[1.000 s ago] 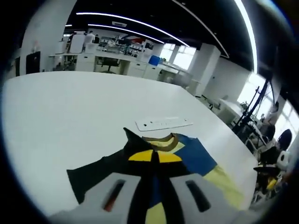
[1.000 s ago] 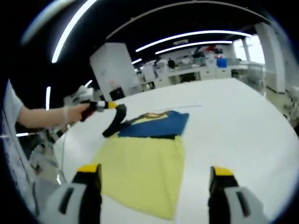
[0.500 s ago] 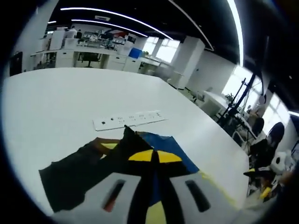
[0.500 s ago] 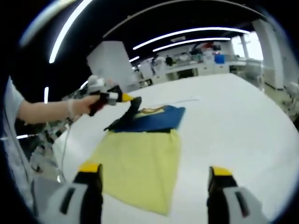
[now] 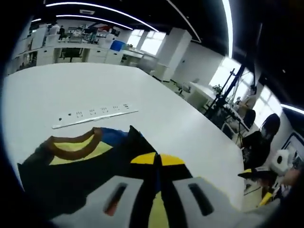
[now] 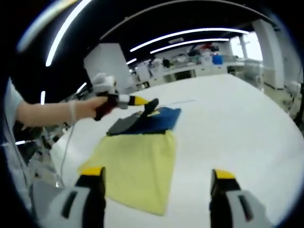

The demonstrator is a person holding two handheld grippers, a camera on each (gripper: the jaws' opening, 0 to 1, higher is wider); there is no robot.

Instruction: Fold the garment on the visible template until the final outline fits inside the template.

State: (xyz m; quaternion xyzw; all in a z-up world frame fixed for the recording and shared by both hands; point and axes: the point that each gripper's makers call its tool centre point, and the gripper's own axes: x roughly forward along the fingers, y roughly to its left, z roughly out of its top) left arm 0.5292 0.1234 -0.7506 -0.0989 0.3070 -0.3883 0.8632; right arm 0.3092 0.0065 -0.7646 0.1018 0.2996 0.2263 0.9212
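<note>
Pinching the black sleeve of the garment, my left gripper has its yellow-tipped jaws closed together on the fabric at 6 o'clock in the left gripper view. From the right gripper view, that same left gripper sits at about 11 o'clock, held in a person's hand, with the dark sleeve drawn over the blue chest panel of the shirt. The garment lies flat on the white worktop, its yellow body spread toward my right gripper, whose jaws stand wide apart at 7 and 5 o'clock, holding nothing and hovering just short of the hem. In the left gripper view, the brown-and-yellow collar shows at 9 o'clock, beside a strip of blue. A white power strip rests on the worktop at 10 o'clock, just beyond the collar and apart from it. I cannot make out any template outline under the cloth. Office desks and long ceiling lights line the room behind, and windows brighten the far wall at 12 o'clock.
</note>
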